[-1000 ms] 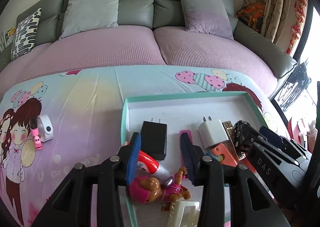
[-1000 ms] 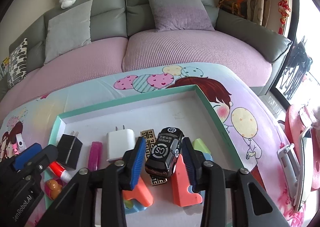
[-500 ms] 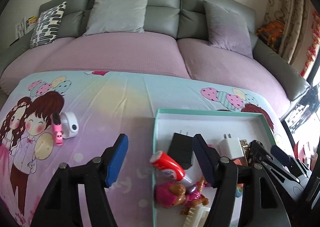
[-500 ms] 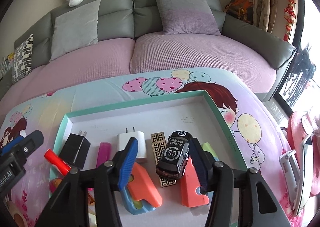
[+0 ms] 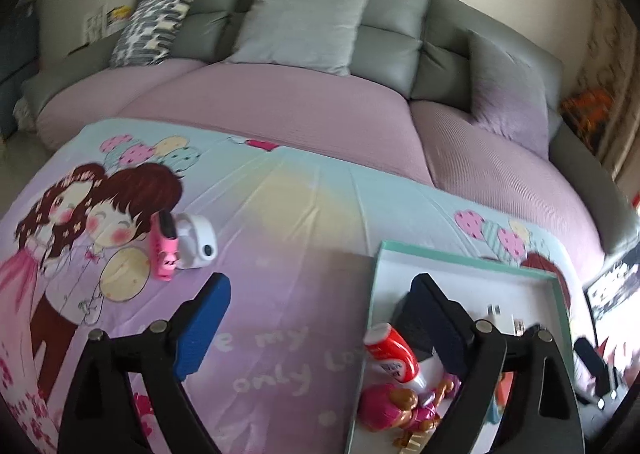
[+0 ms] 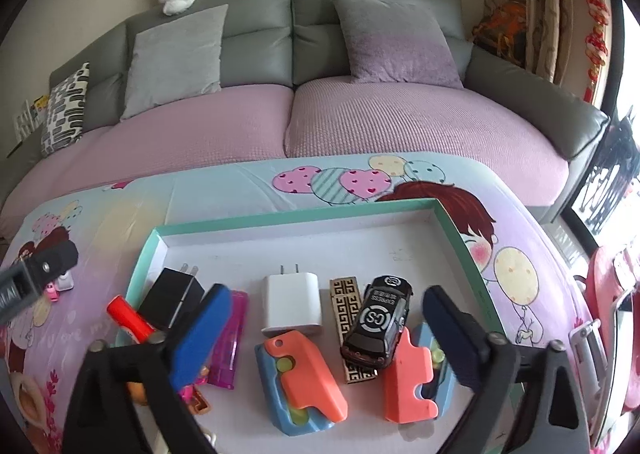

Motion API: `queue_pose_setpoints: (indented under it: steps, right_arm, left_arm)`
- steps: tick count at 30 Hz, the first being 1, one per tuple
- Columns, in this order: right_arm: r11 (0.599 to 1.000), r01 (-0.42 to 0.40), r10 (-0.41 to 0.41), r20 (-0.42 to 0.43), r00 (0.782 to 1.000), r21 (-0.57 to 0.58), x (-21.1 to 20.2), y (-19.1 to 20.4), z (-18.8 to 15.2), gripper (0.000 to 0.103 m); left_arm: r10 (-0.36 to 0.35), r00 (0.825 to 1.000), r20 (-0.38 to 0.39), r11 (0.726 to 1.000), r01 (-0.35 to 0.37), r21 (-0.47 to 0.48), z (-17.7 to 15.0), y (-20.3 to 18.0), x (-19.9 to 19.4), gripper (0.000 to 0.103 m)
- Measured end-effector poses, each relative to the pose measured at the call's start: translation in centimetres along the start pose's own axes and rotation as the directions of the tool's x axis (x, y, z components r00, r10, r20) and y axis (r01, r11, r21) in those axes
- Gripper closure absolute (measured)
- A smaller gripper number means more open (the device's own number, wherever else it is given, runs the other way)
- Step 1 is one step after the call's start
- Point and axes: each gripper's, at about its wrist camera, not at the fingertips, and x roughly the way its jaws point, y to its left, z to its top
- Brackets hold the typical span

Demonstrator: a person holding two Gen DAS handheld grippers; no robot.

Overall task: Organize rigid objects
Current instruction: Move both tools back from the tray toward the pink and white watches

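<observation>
A teal-rimmed white tray (image 6: 280, 224) holds a black toy car (image 6: 378, 320), a white charger (image 6: 292, 304), a black charger (image 6: 170, 294), a patterned bar (image 6: 346, 304), a magenta lighter (image 6: 230, 342), two orange-and-blue toys (image 6: 304, 378) and a red-capped tube (image 6: 128, 318). My right gripper (image 6: 324, 338) is open, its pads either side of the car and apart from it. My left gripper (image 5: 320, 328) is open and empty above the tablecloth at the tray's left rim (image 5: 370, 294). A pink toy (image 5: 164, 246) and a white round gadget (image 5: 198, 240) lie on the cloth at the left.
A cartoon-print cloth (image 5: 280, 214) covers the table. A pink doll figure (image 5: 396, 410) lies in the tray's near left corner. A sofa with cushions (image 6: 360, 114) stands behind the table. A red and white object (image 6: 608, 334) sits past the table's right edge.
My right gripper opened wide, let go of the black car in the tray and drew back. My left gripper opened, left the red tube and swung left towards the pink toy.
</observation>
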Motion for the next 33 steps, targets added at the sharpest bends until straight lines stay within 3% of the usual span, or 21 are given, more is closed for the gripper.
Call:
queue_pose_setpoints:
  steps: [9,14,18,23,33]
  right_arm:
    - [0.998,-0.005,0.007,0.027,1.0,-0.062,-0.1,1.3,-0.1,0.0]
    - [0.994,-0.014,0.017,0.028,0.999,-0.111,-0.1,2.7,-0.2,0.0]
    - [0.989,-0.016,0.021,0.037,0.999,-0.144,-0.3,4.1,-0.1,0.0]
    - [0.985,-0.074,0.082,0.048,0.996,-0.154,-0.8,5.7,0.1,0.0]
    - [0.96,-0.134,0.146,0.032,0.989,-0.246,-0.9,10.1,-0.5,0.0]
  left_arm:
    - [0.053,0.999,0.005,0.996,-0.052,-0.074,0.4,2.2,0.1,0.01]
    - [0.033,0.999,-0.012,0.991,-0.034,-0.127,0.5,3.6,0.3,0.01]
    - [0.076,0.997,-0.005,0.99,-0.076,-0.119,0.7,4.3,0.2,0.009]
    - [0.109,0.994,0.014,0.986,-0.106,-0.132,1.1,5.8,-0.2,0.008]
    - [0.207,0.978,0.016,0.95,-0.197,-0.243,1.8,11.8,-0.6,0.007]
